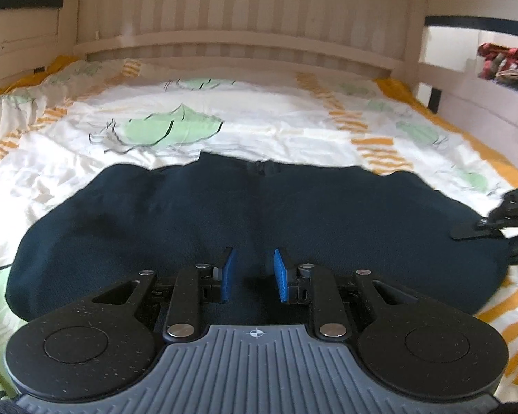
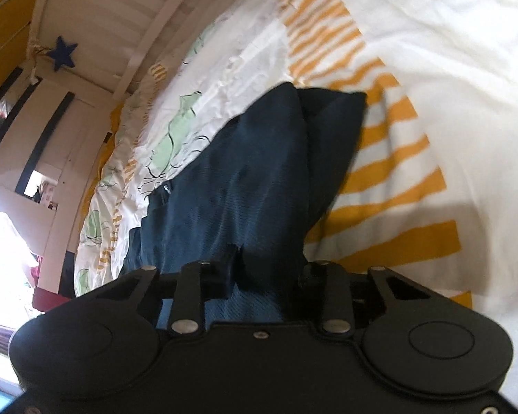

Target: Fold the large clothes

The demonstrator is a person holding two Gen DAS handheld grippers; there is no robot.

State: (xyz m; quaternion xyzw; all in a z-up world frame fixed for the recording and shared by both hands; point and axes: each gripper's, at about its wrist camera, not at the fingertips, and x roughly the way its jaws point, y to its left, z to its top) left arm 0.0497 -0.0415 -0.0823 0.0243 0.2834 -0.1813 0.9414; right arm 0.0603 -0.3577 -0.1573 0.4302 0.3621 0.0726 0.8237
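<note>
A dark navy garment (image 1: pixel 259 207) lies spread across the bed. My left gripper (image 1: pixel 253 274) hovers over its near middle, jaws open, blue pads (image 1: pixel 280 277) apart with nothing between them. In the right wrist view the same garment (image 2: pixel 259 179) bunches up between the fingers of my right gripper (image 2: pixel 267 269), which is shut on a fold of the cloth; its fingertips are hidden by the fabric. The right gripper also shows at the right edge of the left wrist view (image 1: pixel 500 220), at the garment's right end.
The bed has a white duvet (image 1: pixel 259 114) with green leaf and orange stripe prints. A slatted wooden headboard (image 1: pixel 245 17) stands at the far end. A shelf with colourful clothes (image 1: pixel 504 65) is at the right. A blue star (image 2: pixel 63 51) hangs on the bed frame.
</note>
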